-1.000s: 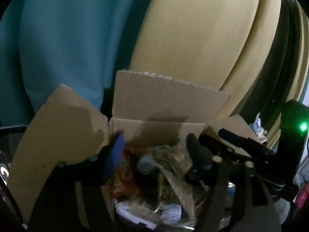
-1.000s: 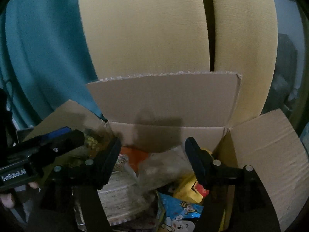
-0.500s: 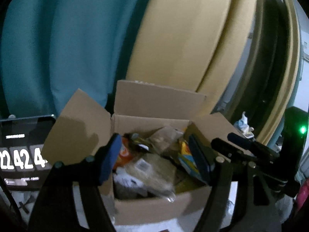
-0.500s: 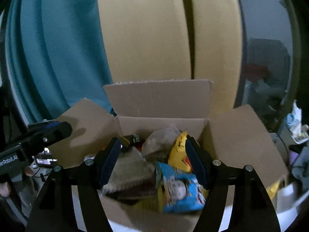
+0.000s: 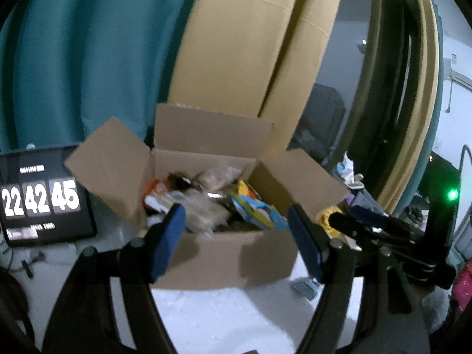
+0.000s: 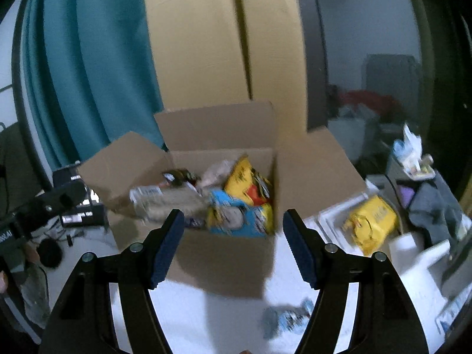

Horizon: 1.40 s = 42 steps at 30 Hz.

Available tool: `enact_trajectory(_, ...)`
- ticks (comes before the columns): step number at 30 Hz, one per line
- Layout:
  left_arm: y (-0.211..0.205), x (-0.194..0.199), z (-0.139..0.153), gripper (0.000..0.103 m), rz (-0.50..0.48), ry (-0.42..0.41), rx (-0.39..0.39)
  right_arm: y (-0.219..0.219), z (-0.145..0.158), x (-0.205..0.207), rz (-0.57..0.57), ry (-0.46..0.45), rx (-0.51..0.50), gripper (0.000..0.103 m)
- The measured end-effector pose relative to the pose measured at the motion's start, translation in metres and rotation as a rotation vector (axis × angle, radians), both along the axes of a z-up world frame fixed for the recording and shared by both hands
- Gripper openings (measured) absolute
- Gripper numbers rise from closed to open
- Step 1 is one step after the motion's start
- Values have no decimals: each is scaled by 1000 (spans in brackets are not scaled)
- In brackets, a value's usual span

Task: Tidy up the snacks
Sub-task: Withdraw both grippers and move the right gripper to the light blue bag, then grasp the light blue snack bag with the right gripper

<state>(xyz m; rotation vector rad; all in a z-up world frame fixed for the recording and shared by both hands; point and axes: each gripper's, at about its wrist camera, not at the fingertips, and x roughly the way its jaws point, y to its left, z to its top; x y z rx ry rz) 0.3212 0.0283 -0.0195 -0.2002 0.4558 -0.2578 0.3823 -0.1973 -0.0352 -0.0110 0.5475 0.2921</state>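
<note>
An open cardboard box [image 5: 224, 259] [image 6: 224, 259] stands on a white table, flaps spread, filled with snack packs. Among them are a blue pack [image 6: 236, 219] [image 5: 256, 214], a yellow and red bag [image 6: 246, 181] and a clear pack of beige biscuits [image 6: 165, 202]. My left gripper [image 5: 237, 242] hangs open in front of the box's near wall, nothing between its blue pads. My right gripper [image 6: 233, 243] is open too, level with the same wall and empty. In the left wrist view the right gripper's body [image 5: 383, 233] shows at the right.
A black screen with white digits [image 5: 41, 200] stands left of the box. A yellow bag [image 6: 371, 224] lies in a white tray [image 6: 333, 215] at the right, and a small blue packet [image 6: 286, 318] lies on the table in front. Teal and tan curtains hang behind.
Both grippers have drawn back from above the box's contents to a spot in front of its near wall. The whole box, the screen and the table now show. Both stay open and empty.
</note>
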Motion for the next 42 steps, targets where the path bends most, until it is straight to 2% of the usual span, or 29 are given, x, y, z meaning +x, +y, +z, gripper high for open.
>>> enact_trajectory(11, -43, -11, -45, 73, -38, 98, 32, -77, -70, -11, -91, 150, 21, 73)
enact_trajectory(20, -49, -4, -92, 73, -26, 211, 56, -88, -128, 1, -91, 273, 31, 73)
enact_trajectory(25, -42, -1, -112, 73, -5, 260, 48, -80, -141, 8, -74, 303, 22, 74)
enact_trajectory(31, -35, -2, -120, 73, 1, 278, 49, -63, -158, 14, -33, 358, -18, 78)
enact_trajectory(36, -26, -3, -121, 73, 9, 282, 34, -57, -159, 14, -28, 356, -41, 78)
enact_trajectory(39, -21, -9, -118, 73, 8, 267, 32, -51, -157, 10, -21, 336, -72, 68)
enact_trajectory(40, -21, -10, -118, 73, 8, 268, 30, -47, -156, 8, -16, 328, -83, 62)
enact_trajectory(42, -20, -13, -119, 73, 5, 269, 30, -42, -154, 4, -18, 322, -97, 60)
